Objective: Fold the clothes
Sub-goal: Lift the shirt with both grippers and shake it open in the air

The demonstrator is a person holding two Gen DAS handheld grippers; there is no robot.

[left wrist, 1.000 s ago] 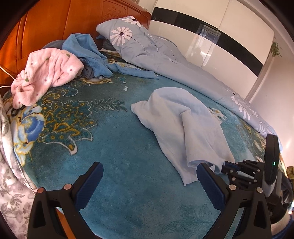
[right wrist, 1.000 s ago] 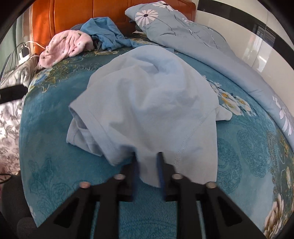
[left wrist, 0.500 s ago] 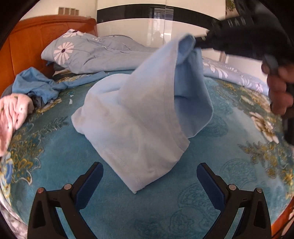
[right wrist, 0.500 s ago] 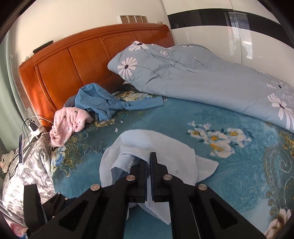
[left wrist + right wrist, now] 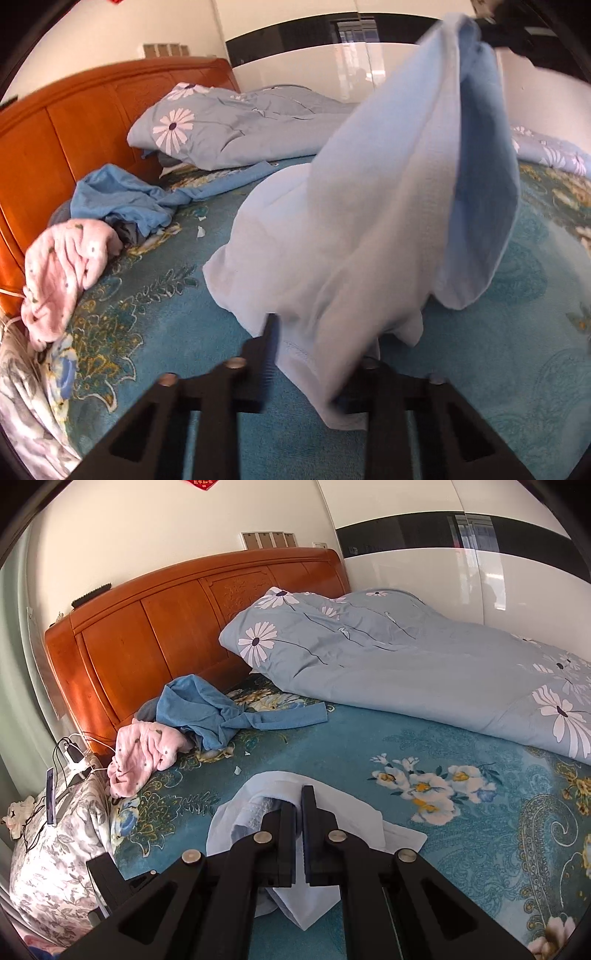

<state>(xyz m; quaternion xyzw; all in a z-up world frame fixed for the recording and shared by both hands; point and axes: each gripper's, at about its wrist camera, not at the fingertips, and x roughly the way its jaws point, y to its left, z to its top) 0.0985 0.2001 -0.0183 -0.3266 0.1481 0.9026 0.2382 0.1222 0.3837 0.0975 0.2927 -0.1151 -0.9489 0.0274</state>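
Note:
A light blue garment (image 5: pixel 369 229) hangs lifted over the teal floral bed cover. My right gripper (image 5: pixel 299 805) is shut on its upper edge and holds it high; in the right wrist view the cloth (image 5: pixel 343 823) droops below the jaws. My left gripper (image 5: pixel 321 343) has its jaws around the garment's lower hem, closing on it; the cloth hides its right finger. The right gripper also shows at the top right of the left wrist view (image 5: pixel 517 33).
A pink garment (image 5: pixel 62 266) and a darker blue garment (image 5: pixel 122 199) lie near the wooden headboard (image 5: pixel 166 627). A grey-blue daisy duvet (image 5: pixel 406 664) runs along the far side. A floral pillow and charger cables (image 5: pixel 70 760) sit at the left bed edge.
My right gripper raised the light blue garment higher. My left gripper moved in to the hanging hem and its wide-open jaws narrowed around it.

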